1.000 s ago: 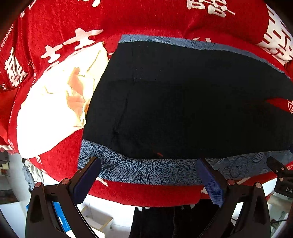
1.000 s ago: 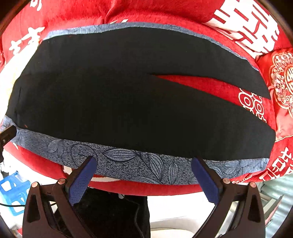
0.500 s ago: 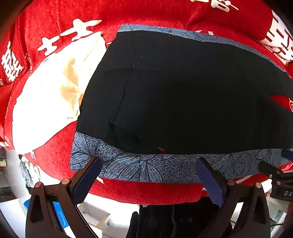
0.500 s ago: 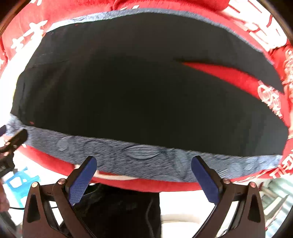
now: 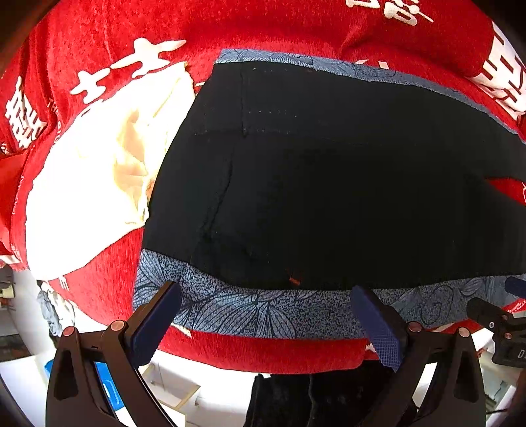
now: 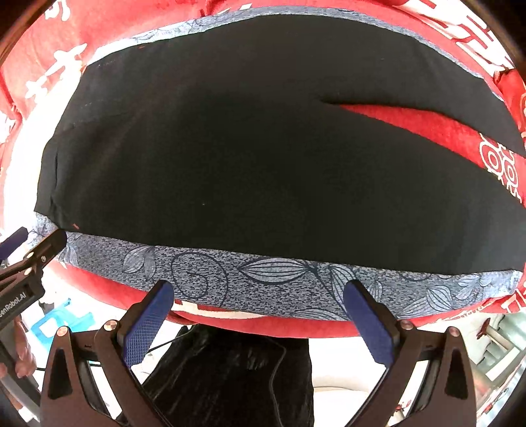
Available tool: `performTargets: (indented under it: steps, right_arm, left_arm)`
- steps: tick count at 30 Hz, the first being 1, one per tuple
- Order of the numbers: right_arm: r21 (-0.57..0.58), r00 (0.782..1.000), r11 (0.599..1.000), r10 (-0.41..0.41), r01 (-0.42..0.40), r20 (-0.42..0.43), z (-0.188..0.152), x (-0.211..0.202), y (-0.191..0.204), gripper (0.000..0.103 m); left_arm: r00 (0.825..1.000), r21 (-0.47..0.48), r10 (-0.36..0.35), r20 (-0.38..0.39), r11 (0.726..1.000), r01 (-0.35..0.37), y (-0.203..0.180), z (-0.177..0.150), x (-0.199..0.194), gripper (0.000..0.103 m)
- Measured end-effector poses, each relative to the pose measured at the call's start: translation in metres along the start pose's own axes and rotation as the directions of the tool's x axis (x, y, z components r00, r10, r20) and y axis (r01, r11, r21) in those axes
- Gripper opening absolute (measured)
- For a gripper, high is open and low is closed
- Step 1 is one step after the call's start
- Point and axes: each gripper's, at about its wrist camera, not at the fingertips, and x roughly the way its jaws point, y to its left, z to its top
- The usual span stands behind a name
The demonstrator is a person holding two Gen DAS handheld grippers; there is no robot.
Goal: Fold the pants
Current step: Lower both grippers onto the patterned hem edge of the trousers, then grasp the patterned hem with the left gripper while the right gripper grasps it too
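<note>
The black cloth pants with grey-blue leaf-print side bands lie flat on the red fuzzy blanket with white signs, stretched long from left to right. The near leaf band sits just ahead of both tools. The left gripper waits wide open by the waist end, holding nothing. The right gripper is wide open too (also empty), nearer the leg ends, where the two legs split apart.

Both wrist cameras sit close above the near edge of the black pants, facing across them. The left view covers the waistband end, the right view the leg end. Both share the patterned blue side stripe.
</note>
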Motion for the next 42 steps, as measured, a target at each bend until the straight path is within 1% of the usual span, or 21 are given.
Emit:
performTargets:
  steps: [9, 17, 22, 31, 33, 34, 36, 37, 38, 39, 40, 42]
  right_arm:
    - [0.024, 1.000, 1.000, -0.011, 0.011, 0.009, -0.002, -0.003, -0.011, 0.103]
    - [0.047, 1.000, 0.999, 0.002, -0.002, 0.016, -0.001, -0.010, -0.011, 0.103]
    - [0.047, 1.000, 0.999, -0.002, 0.001, 0.016, -0.002, -0.011, -0.013, 0.103]
    - [0.049, 1.000, 0.999, -0.001, 0.000, 0.024, -0.004, -0.009, -0.012, 0.103]
    - [0.053, 0.999, 0.999, 0.008, -0.010, 0.031, -0.005, -0.009, -0.013, 0.103]
    - [0.056, 0.999, 0.998, 0.017, -0.020, 0.037, -0.006, -0.010, -0.014, 0.103]
    - [0.073, 0.995, 0.994, 0.077, -0.082, 0.066, -0.010, -0.012, -0.018, 0.103]
    - [0.086, 0.988, 0.987, 0.127, -0.134, 0.085, -0.013, -0.013, -0.022, 0.103]
    - [0.106, 0.972, 0.970, 0.208, -0.220, 0.110, -0.018, -0.012, -0.028, 0.103]
    - [0.119, 0.958, 0.955, 0.258, -0.272, 0.122, -0.021, -0.011, -0.032, 0.103]
    - [0.145, 0.925, 0.917, 0.354, -0.373, 0.140, -0.027, -0.005, -0.040, 0.102]
    - [0.177, 0.852, 0.835, 0.494, -0.521, 0.175, -0.037, 0.007, -0.052, 0.099]
  left_arm:
    - [1.000, -0.001, 0.001, 0.007, 1.000, -0.001, 0.000, 0.003, 0.002, 0.103]
    - [1.000, 0.000, 0.009, -0.002, 1.000, -0.009, 0.002, 0.001, 0.006, 0.103]
    - [1.000, 0.006, 0.023, -0.005, 1.000, -0.023, 0.001, 0.000, 0.006, 0.103]
    - [1.000, 0.002, 0.023, -0.016, 1.000, -0.023, 0.000, -0.003, 0.006, 0.103]
    - [1.000, -0.013, 0.008, -0.006, 1.000, -0.008, 0.005, -0.006, 0.005, 0.103]
    - [1.000, -0.030, -0.018, 0.003, 0.999, 0.018, 0.011, -0.007, 0.003, 0.103]
    - [0.996, -0.082, -0.088, 0.017, 0.993, 0.089, 0.027, -0.011, 0.003, 0.103]
    - [0.992, -0.109, -0.123, 0.024, 0.986, 0.124, 0.036, -0.014, 0.004, 0.103]
    - [0.987, -0.133, -0.154, 0.035, 0.979, 0.157, 0.044, -0.018, 0.006, 0.103]
    - [0.981, -0.165, -0.188, 0.051, 0.967, 0.194, 0.056, -0.024, 0.009, 0.103]
    - [0.976, -0.181, -0.210, 0.061, 0.959, 0.217, 0.064, -0.028, 0.012, 0.103]
    - [0.960, -0.213, -0.271, 0.068, 0.936, 0.279, 0.079, -0.040, 0.022, 0.103]
